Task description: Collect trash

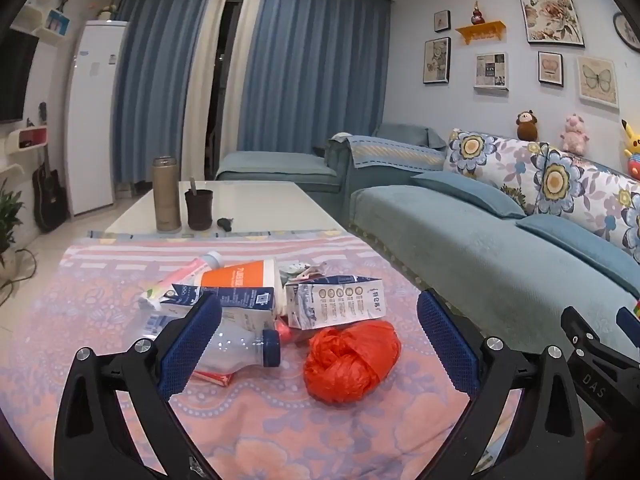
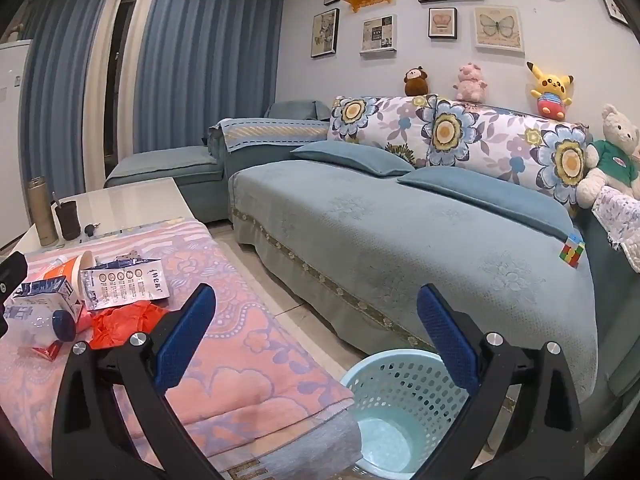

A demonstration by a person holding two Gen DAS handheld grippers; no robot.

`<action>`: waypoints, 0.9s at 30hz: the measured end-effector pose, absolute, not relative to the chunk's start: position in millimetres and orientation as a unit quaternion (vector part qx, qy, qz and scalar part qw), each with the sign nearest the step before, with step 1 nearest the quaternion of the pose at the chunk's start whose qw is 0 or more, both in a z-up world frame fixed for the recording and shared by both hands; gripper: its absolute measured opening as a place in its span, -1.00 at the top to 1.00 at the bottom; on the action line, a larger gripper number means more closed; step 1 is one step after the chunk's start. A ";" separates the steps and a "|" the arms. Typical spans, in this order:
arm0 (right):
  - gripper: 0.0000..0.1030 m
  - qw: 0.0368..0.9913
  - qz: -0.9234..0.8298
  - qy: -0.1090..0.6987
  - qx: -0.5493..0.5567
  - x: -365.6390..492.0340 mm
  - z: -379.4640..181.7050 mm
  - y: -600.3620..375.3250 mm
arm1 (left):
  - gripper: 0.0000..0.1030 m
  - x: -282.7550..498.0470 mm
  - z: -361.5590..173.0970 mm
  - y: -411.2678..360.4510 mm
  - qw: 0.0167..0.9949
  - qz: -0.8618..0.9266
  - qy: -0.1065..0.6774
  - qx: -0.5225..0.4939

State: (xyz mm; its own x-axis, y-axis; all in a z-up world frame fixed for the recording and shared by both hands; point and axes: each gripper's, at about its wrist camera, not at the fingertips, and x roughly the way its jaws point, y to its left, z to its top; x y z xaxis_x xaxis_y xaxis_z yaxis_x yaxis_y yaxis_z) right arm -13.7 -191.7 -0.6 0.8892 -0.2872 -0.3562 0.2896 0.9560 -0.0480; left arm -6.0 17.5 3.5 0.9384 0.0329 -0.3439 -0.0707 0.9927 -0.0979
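- Lying in the middle of the left view is a pile of trash on a pink flowered cloth (image 1: 280, 432).
- A clear bottle (image 1: 240, 350) lies on its side, long way across the frame, with its blue cap (image 1: 271, 348) pointing right.
- A red bag (image 1: 352, 360) sits balled up just right of the cap.
- Two flat milk cartons (image 1: 340, 300) lie behind them, long sides running left to right.
- An orange cup (image 1: 240, 276) lies tipped over, its open end pointing right.
- The left gripper (image 1: 320, 352) is wide open and holds nothing; the bottle and the red bag show between its blue fingers (image 1: 188, 348).
- The right gripper (image 2: 316, 344) is wide open too, with nothing in it.
- A light blue basket (image 2: 392, 412) stands on the floor at the bottom of the right view, just beside the cloth's edge.
- A blue sofa (image 2: 400, 240) fills the right side, with soft toys along its top.
- A white table (image 1: 240, 204) carries a tall flask (image 1: 165, 194) and a dark cup (image 1: 199, 209) behind the pile.
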 end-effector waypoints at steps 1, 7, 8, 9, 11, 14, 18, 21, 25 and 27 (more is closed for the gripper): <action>-0.85 0.972 -0.148 0.183 0.003 -13.6 -0.8 -191.6 | -0.85 -7.1 4.1 17.6 0.983 0.027 0.172 -0.055; -0.85 0.972 -0.148 0.183 0.002 -12.6 -1.0 -189.8 | -0.85 -7.1 5.8 19.4 0.983 0.028 0.173 -0.057; -0.85 0.972 -0.147 0.183 0.003 -12.6 -0.9 -189.9 | -0.85 -6.9 5.9 19.4 0.983 0.028 0.173 -0.057; -0.85 0.972 -0.147 0.183 0.003 -12.5 -0.9 -189.8 | -0.85 -7.7 6.4 18.8 0.983 0.028 0.173 -0.056; -0.85 0.972 -0.146 0.184 0.001 -11.7 -1.4 -189.4 | -0.85 -7.8 6.0 18.8 0.983 0.028 0.172 -0.056; -0.85 0.972 -0.145 0.184 0.000 -10.0 -2.5 -187.3 | -0.85 -8.0 6.1 19.3 0.983 0.027 0.173 -0.056; -0.85 0.973 -0.142 0.184 -0.001 -9.9 -3.0 -185.6 | -0.85 -7.5 6.2 20.1 0.983 0.028 0.172 -0.058; -0.85 0.973 -0.141 0.184 -0.003 -10.9 -2.6 -185.2 | -0.85 -7.5 6.2 20.7 0.983 0.028 0.171 -0.058; -0.85 0.973 -0.139 0.183 -0.003 -12.0 -2.6 -184.9 | -0.85 -7.4 6.4 20.8 0.983 0.028 0.171 -0.057; -0.85 0.973 -0.138 0.184 -0.004 -12.0 -2.5 -184.7 | -0.85 -7.1 6.8 21.2 0.983 0.029 0.171 -0.059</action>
